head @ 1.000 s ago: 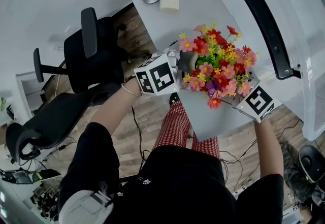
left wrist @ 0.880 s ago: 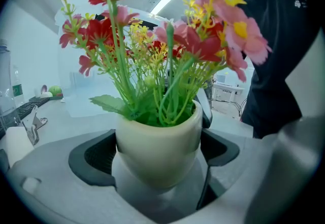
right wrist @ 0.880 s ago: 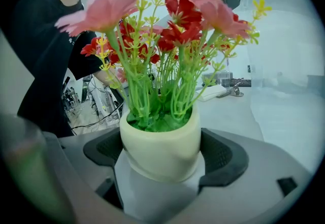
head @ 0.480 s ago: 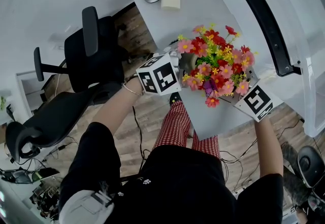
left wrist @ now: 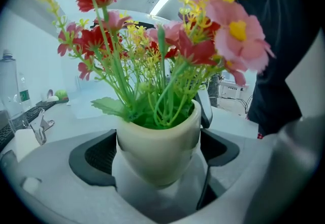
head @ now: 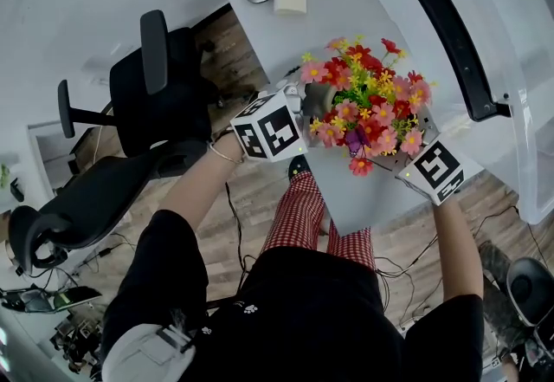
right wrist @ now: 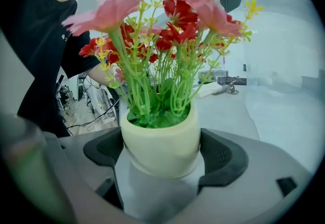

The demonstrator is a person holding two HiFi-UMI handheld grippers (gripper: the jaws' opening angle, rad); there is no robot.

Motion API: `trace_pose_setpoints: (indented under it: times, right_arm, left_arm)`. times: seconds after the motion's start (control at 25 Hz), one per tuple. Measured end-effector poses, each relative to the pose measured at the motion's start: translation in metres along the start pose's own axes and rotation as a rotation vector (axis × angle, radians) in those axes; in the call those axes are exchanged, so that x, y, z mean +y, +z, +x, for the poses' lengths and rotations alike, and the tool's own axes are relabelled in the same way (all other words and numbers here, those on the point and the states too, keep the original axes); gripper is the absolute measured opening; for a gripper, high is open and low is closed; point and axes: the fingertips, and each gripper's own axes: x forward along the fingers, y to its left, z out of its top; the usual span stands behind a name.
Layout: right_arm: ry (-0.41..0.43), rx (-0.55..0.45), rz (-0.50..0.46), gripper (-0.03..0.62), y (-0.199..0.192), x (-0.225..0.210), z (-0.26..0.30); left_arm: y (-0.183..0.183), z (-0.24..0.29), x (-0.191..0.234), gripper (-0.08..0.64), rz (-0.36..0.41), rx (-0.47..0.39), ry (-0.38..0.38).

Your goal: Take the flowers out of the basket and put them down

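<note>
A cream pot (left wrist: 158, 141) of pink, red and yellow artificial flowers (head: 368, 103) was held from opposite sides by both grippers. The left gripper (left wrist: 157, 153) had its dark pads pressed against the pot's sides, and the right gripper (right wrist: 163, 153) clasped it the same way. The pot stood upright over the near corner of a white desk (head: 346, 8), outside and just beside a clear basket (head: 511, 68) with a black handle (head: 454, 42).
</note>
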Motion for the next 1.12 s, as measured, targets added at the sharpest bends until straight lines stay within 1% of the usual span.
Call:
trace_pose_setpoints:
  times: [0.32, 0.52, 0.72, 0.84, 0.96, 1.12]
  right_arm:
    - [-0.029, -0.055, 0.035, 0.462, 0.006, 0.002, -0.008]
    - [-0.064, -0.09, 0.055, 0.462, 0.014, 0.001, -0.018]
    - [-0.087, -0.088, 0.033, 0.46, 0.017, 0.002, -0.025]
    - [-0.104, -0.113, 0.037, 0.46, 0.024, 0.006, -0.031]
    - [-0.125, -0.14, 0.063, 0.46, 0.028, 0.01, -0.037]
    - [-0.161, -0.147, 0.114, 0.46, 0.027, 0.013, -0.045]
  left_arm:
    - [0.004, -0.01, -0.002, 0.518, -0.045, -0.045, 0.034]
    - [0.007, -0.017, -0.009, 0.518, -0.051, -0.035, 0.052]
    - [0.01, -0.021, -0.013, 0.518, -0.082, -0.056, 0.09]
    - [0.015, -0.026, -0.016, 0.517, -0.084, -0.064, 0.112]
    - [0.02, -0.032, -0.021, 0.515, -0.092, -0.079, 0.134]
    - [0.024, -0.039, -0.03, 0.503, -0.106, -0.089, 0.16]
